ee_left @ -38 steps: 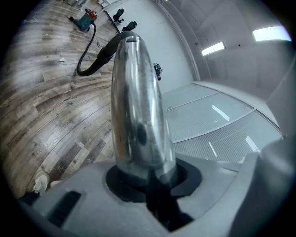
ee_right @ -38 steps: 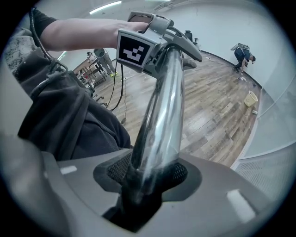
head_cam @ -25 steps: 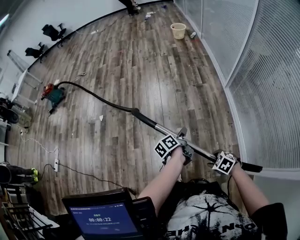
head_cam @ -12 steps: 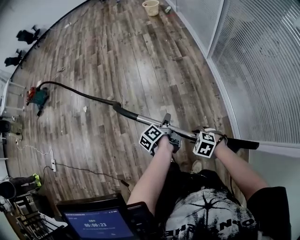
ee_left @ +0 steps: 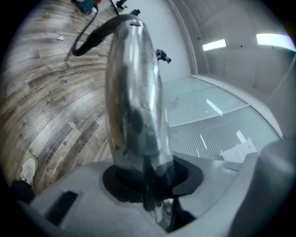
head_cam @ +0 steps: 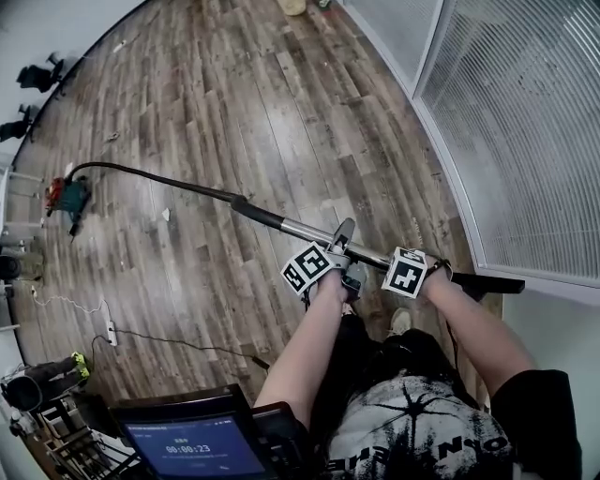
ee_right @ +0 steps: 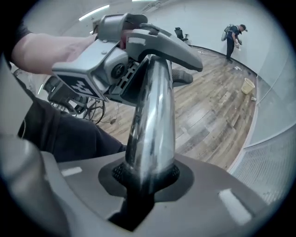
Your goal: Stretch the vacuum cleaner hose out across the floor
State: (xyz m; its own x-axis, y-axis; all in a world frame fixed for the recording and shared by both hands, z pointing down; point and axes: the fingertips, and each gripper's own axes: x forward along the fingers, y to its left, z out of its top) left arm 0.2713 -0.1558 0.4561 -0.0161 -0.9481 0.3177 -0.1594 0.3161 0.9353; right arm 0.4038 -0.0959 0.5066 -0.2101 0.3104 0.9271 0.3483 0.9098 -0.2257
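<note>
Timer on the screen (head_cam: 194,450) reads 00:00:23; left gripper (head_cam: 349,274) jaws are opening around the wand (head_cam: 300,230), right gripper (head_cam: 424,272) closing onto it.

Wood-plank floor (head_cam: 234,112), ribbed glass partition (head_cam: 525,141), white wall (head_cam: 56,23), black chairs (head_cam: 39,73).
</note>
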